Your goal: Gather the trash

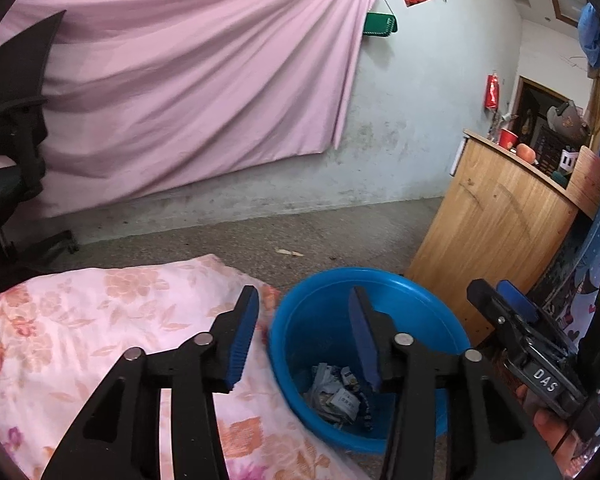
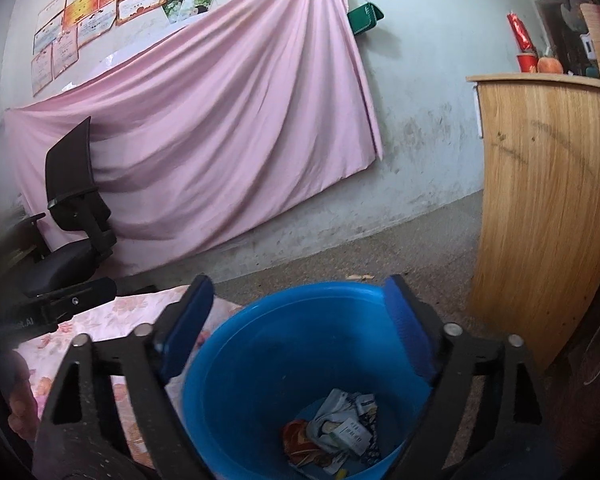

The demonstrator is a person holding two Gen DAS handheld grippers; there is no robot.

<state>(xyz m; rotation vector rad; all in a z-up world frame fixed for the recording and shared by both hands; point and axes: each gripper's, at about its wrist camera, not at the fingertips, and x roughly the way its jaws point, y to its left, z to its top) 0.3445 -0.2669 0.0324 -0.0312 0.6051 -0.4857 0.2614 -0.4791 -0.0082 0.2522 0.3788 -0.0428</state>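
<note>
Left gripper [image 1: 304,316] fingers spread wide, nothing between the blue pads [image 1: 244,336]; right gripper [image 2: 300,312] fingers also wide apart, empty, poised above the blue basin [image 2: 236,392]. Left to right in the left wrist view: black office chair [image 1: 16,136] at the far left against a pink sheet [image 1: 188,80] hung on the wall, floral bedding [image 1: 80,332] low left, touching the basin's [image 1: 300,344] left side, then the basin on the floor, then the right gripper [image 1: 512,304] with a hand [image 1: 548,424] on it at the right edge, wooden cabinet [image 1: 496,232] behind. Trash: crumpled wrappers [image 1: 336,396] lie in the basin bottom. Right wrist view shows the same pile [image 2: 336,432] directly below, white and printed paper plus a red-orange wrapper [image 2: 300,436] on its left side. One small scrap [image 1: 288,253] lies on the floor near the wall, well apart from the basin. Certificates [image 2: 88,20] are pinned above the sheet, top left in the right wrist view.
</note>
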